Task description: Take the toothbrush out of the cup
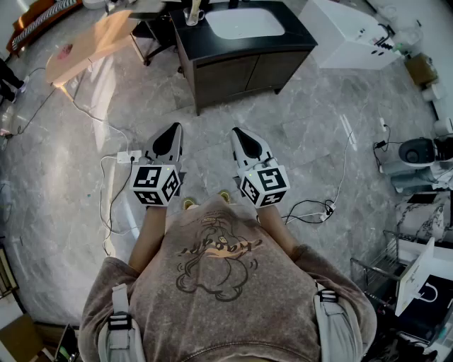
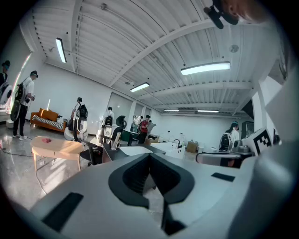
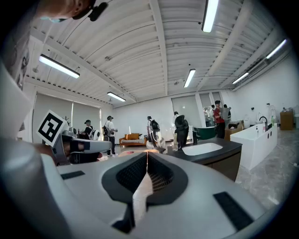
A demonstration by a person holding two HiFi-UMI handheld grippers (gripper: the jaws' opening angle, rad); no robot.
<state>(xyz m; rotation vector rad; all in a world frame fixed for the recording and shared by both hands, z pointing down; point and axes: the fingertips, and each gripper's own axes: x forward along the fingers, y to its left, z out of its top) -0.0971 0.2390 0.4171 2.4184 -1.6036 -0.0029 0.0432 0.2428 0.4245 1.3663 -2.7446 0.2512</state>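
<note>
A pale cup point(image 1: 192, 15) with a toothbrush standing in it sits at the left end of the dark vanity counter point(image 1: 301, 37), far ahead of me. In the left gripper view the cup point(image 2: 116, 141) shows small beyond the jaws. My left gripper point(image 1: 170, 129) and right gripper point(image 1: 239, 133) are held side by side close to my body, over the marble floor, well short of the vanity. Both point roughly level toward it. The left gripper point(image 2: 149, 158) has its jaws pressed together on nothing, and the right gripper point(image 3: 147, 162) likewise.
A white sink basin point(image 1: 244, 23) is set in the counter. A light wooden table point(image 1: 92, 42) stands to the left, a white cabinet point(image 1: 347, 35) to the right. A power strip point(image 1: 129, 155) and cables lie on the floor. Several people stand in the background.
</note>
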